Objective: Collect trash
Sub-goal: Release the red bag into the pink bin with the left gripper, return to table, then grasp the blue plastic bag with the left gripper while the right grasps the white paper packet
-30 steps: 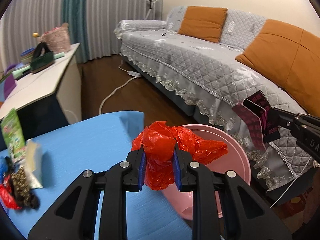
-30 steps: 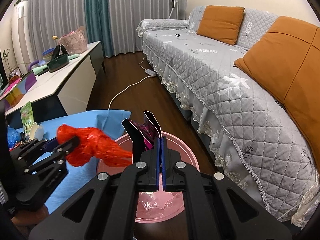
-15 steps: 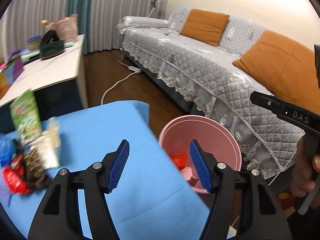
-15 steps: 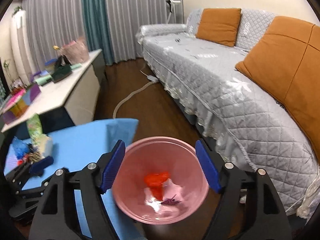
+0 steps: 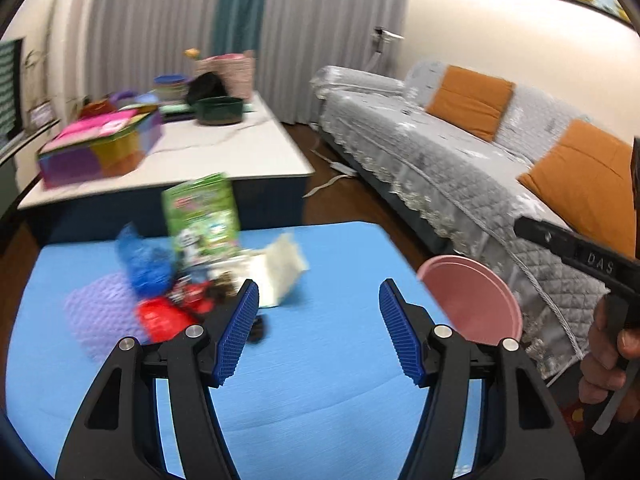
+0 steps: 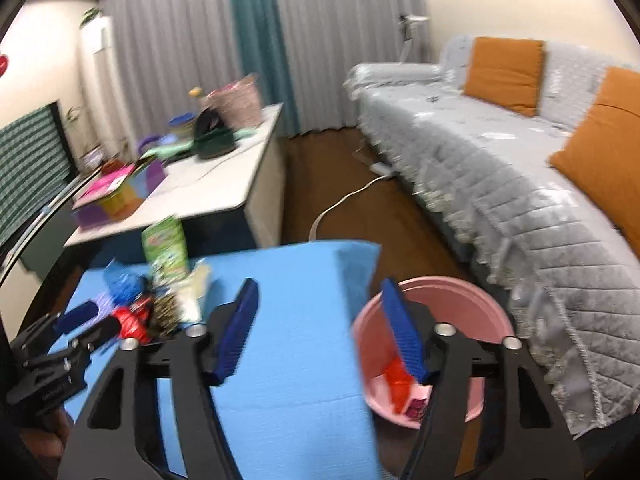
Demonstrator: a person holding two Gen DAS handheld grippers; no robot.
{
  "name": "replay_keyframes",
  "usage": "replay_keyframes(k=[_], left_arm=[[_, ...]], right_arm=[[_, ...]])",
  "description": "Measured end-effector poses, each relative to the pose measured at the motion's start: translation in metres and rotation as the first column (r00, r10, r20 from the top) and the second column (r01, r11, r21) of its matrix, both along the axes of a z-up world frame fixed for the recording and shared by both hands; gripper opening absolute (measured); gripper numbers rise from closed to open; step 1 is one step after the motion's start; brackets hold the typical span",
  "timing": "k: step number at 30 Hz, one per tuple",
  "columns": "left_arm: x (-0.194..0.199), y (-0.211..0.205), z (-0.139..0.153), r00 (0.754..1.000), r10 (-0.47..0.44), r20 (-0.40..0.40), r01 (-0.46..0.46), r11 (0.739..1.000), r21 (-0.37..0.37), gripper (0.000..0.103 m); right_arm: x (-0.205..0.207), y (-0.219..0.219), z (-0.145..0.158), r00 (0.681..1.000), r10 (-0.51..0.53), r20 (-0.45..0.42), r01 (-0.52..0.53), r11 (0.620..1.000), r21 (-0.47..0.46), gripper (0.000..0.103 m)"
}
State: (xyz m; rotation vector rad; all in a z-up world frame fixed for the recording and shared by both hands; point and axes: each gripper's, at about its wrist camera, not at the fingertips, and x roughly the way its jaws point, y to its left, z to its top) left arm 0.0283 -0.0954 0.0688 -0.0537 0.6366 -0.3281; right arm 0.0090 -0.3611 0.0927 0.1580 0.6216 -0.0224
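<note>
A heap of trash lies on the blue table [image 5: 320,380]: a green packet [image 5: 202,212], a blue bag [image 5: 144,264], a white wrapper [image 5: 276,268], a red wrapper [image 5: 160,320] and a purple bubble sheet [image 5: 100,312]. A pink bin [image 5: 476,300] stands on the floor at the table's right edge; in the right wrist view it [image 6: 460,300] holds a red bag [image 6: 398,380] and a dark wrapper [image 6: 416,406]. My left gripper [image 5: 318,332] is open and empty over the table, right of the heap. My right gripper [image 6: 320,328] is open and empty between table [image 6: 296,340] and bin.
A grey sofa [image 5: 460,172] with orange cushions [image 5: 468,100] runs along the right. A white low cabinet [image 5: 200,152] behind the table carries boxes, bowls and a basket. A white cable [image 6: 340,204] lies on the wood floor between them.
Both grippers opened: the red bag and the dark wrapper dropped into the pink bin. Both grippers have since swung left, toward the heap on the table.
</note>
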Motion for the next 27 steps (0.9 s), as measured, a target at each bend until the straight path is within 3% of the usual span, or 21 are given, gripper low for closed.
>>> replay_keyframes(k=[5,8,13,16,21,27], left_arm=[[0.011,0.051,-0.037,0.984,0.159,-0.08,-0.159,0.987,0.009,0.059],[0.013,0.075,-0.048,0.979,0.194,-0.061,-0.192,0.981,0.041,0.059],[0.022,0.12,-0.051,0.956,0.289,-0.045,-0.288,0.957,0.022,0.059],[0.031,0.135,-0.055,0.949,0.314,-0.044,-0.313,0.95,0.016,0.057],[0.05,0.137,-0.062,0.951,0.303,-0.061,-0.303,0.953,0.004,0.046],[0.075,0.129,-0.062,0.951,0.305,-0.049,-0.306,0.952,-0.011,0.044]], right_arm=[[0.021,0.03,-0.02,0.997,0.06,-0.056,-0.06,0.998,0.01,0.046],[0.041,0.045,-0.03,0.993,0.081,-0.081,-0.077,0.996,0.044,0.043],[0.068,0.087,-0.043,0.986,0.147,-0.075,-0.145,0.989,0.043,0.042],[0.083,0.105,-0.052,0.981,0.178,-0.082,-0.175,0.984,0.043,0.042],[0.111,0.125,-0.071,0.972,0.201,-0.123,-0.195,0.979,0.06,0.043],[0.139,0.133,-0.093,0.96,0.209,-0.186,-0.193,0.976,0.098,0.046]])
